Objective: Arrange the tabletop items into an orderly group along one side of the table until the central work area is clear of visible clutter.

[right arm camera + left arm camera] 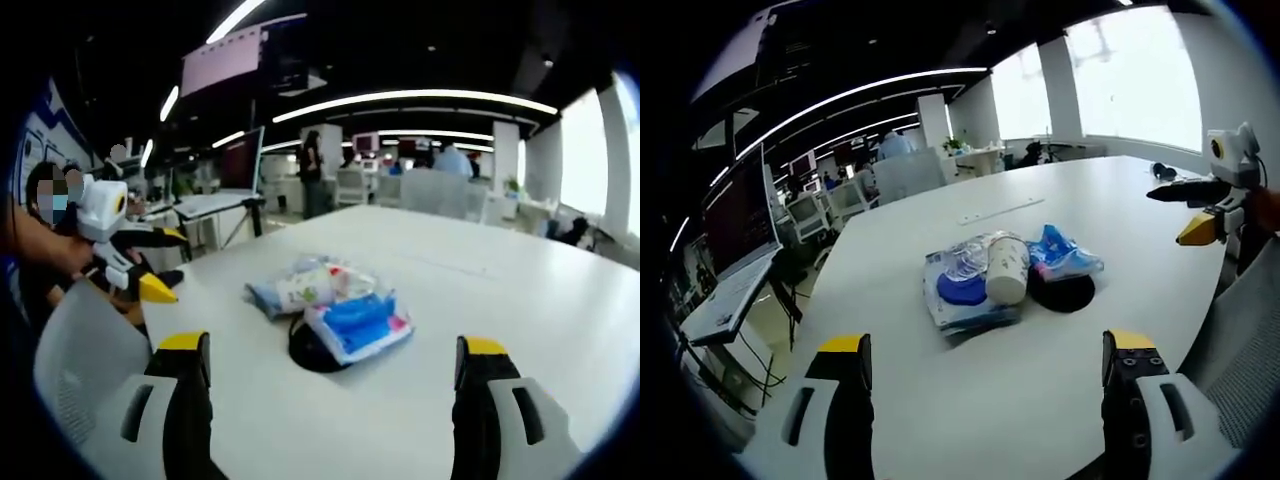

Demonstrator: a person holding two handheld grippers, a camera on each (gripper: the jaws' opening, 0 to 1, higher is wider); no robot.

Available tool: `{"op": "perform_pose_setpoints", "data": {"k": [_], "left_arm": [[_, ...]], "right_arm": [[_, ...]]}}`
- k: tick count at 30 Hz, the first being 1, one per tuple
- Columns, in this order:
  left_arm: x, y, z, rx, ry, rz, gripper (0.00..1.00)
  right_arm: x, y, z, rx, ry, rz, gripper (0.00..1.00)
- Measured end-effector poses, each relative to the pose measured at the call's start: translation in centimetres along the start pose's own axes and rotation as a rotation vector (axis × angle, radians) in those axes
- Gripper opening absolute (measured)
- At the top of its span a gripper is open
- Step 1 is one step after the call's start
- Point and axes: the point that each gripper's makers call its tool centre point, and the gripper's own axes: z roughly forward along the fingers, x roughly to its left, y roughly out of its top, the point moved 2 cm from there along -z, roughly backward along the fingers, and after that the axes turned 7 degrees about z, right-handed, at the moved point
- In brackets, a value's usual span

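A small heap lies mid-table. In the left gripper view a paper cup (1006, 268) rests on its side over a clear plastic bag (962, 292) with blue contents, and a blue packet (1064, 254) partly covers a black round patch (1061, 293). My left gripper (985, 368) stands open, short of the heap, with nothing between its jaws. The right gripper (1187, 210) hovers at the table's right edge. The right gripper view shows the cup (304, 289), blue packet (359, 325) and black patch (306, 352) ahead of my open right gripper (332, 372). The left gripper (163, 262) hangs at the left.
The white table (940, 400) is wide and bare around the heap. A thin white strip (1000, 210) and a small dark object (1162, 172) lie farther back. A grey chair back (80, 350) stands at the table's edge. Office desks, monitors and people fill the background.
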Motion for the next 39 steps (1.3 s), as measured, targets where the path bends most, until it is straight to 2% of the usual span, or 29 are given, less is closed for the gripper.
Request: {"op": "perform_pose_setpoints", "data": {"k": [10, 25, 39], "left_arm": [[0.4, 0.1, -0.1, -0.006, 0.01, -0.028, 0.95], [0.1, 0.6, 0.4, -0.003, 0.001, -0.001, 0.95], [0.7, 1.9, 1.2, -0.01, -0.004, 0.0, 0.95]], "right_arm": [[-0.2, -0.2, 0.0, -0.003, -0.004, 0.007, 1.0], [-0.5, -0.3, 0.1, -0.003, -0.004, 0.025, 1.0], [-0.6, 0.1, 0.4, -0.007, 0.01, 0.025, 1.0]]}}
